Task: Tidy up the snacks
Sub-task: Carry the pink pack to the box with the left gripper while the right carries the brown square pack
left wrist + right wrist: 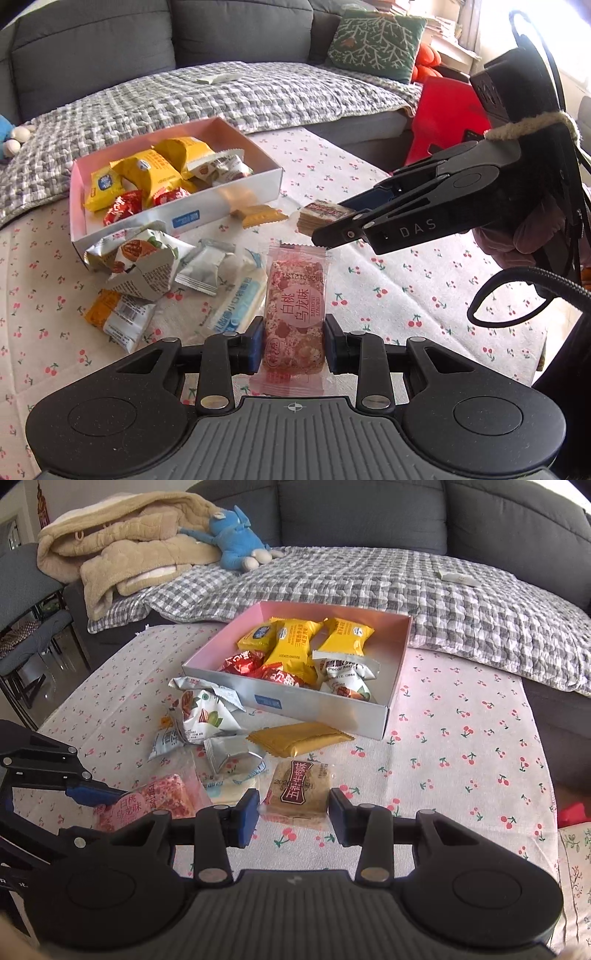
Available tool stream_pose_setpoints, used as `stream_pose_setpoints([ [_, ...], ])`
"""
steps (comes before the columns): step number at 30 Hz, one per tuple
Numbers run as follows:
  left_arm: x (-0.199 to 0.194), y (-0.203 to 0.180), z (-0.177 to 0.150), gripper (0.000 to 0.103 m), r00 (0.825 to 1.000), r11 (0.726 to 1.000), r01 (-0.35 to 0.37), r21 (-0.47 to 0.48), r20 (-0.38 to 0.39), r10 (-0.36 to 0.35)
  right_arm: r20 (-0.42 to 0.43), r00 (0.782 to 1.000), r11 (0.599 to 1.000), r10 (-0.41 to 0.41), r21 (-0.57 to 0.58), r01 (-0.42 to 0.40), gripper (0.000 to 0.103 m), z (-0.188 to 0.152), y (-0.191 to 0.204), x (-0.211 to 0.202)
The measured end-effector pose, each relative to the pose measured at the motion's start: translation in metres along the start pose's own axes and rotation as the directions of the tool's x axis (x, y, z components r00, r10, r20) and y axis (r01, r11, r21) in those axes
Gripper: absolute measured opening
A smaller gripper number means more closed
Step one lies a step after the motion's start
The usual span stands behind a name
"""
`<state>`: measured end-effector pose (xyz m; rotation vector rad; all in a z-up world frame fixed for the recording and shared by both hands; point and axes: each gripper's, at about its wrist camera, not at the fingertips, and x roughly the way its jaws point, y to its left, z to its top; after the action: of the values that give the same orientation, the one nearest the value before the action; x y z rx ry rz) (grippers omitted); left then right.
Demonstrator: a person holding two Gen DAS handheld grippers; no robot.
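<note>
Left jaws [294, 343] clamp pink bar [294, 317]; right jaws [293, 814] clamp brown wafer [300, 788]; box [325, 705] holds yellow, red packets

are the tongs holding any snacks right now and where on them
Both are. The left tongs pinch the pink snack bar by its long sides near the lower end. The right tongs grip the brown snack packet by its two side edges.

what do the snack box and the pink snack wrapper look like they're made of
Snack box: looks like thin cardboard, matte pale outside and pink inside, with crisp folded corners and a printed blue label. Pink snack wrapper: seems a clear glossy plastic film, since the speckled bar shows through it and its sealed ends are crimped.
</note>
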<state>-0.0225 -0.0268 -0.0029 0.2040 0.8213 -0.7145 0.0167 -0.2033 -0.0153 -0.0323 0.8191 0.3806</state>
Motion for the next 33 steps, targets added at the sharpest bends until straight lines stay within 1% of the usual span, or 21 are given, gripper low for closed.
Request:
stream_pose_setpoints([
  [5,-0.011,0.021,0.023,0.030,0.996,0.995,-0.074,-0.063,0.051,0.078,0.038,0.999,1.000,-0.004,0.018,0.003,0.037,0.018,-0.004,-0.004],
  [8,-0.015,0.040,0.036,0.030,0.991,0.988,-0.111,-0.112,0.069,0.119,0.062,0.997,0.998,0.040,0.040,-0.043,0.037,0.030,-0.010,-0.009],
  [10,-0.016,0.053,0.044,0.030,0.989,0.982,-0.119,-0.149,0.073,0.131,0.081,0.994,0.996,0.071,0.046,-0.075,0.037,0.037,-0.012,-0.013],
  [13,-0.014,0.072,0.055,0.030,0.984,0.971,-0.145,-0.190,0.075,0.161,0.110,0.991,0.995,0.076,0.052,-0.082,0.037,0.046,-0.016,-0.015],
  [17,-0.001,0.099,0.070,0.030,0.972,0.951,-0.212,-0.224,0.054,0.230,0.123,0.992,0.998,0.027,0.060,-0.035,0.037,0.060,-0.023,-0.005],
  [19,0.010,0.115,0.076,0.030,0.963,0.937,-0.253,-0.241,0.033,0.268,0.124,0.992,0.998,-0.003,0.065,-0.005,0.037,0.067,-0.028,0.005],
  [25,0.049,0.155,0.093,0.030,0.940,0.905,-0.332,-0.266,-0.017,0.340,0.125,0.990,0.997,-0.065,0.058,0.058,0.038,0.089,-0.040,0.040],
  [29,0.067,0.168,0.098,0.030,0.936,0.897,-0.349,-0.272,-0.047,0.350,0.119,0.987,0.994,-0.111,0.017,0.110,0.038,0.098,-0.041,0.063],
  [33,0.079,0.172,0.103,0.030,0.936,0.900,-0.347,-0.263,-0.046,0.348,0.115,0.985,0.992,-0.130,0.007,0.130,0.038,0.106,-0.045,0.083],
])
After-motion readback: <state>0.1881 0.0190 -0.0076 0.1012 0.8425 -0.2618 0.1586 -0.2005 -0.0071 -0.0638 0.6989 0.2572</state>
